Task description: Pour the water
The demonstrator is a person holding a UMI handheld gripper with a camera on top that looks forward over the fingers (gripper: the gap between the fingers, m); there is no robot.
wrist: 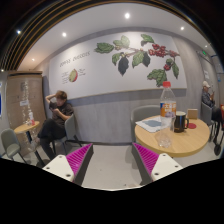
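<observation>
Nearest, we logged our gripper spread wide and holding nothing, pink pads bare; beyond the fingers, a round wooden table bore the water bottle and dark cup, untouched, so pouring seemed wholly ahead.

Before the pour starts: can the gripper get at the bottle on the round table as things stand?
Probably yes. The gripper is open and the bottle stands upright on the round table, beyond the right finger, with nothing between them; the mug sits close beside it.
</observation>
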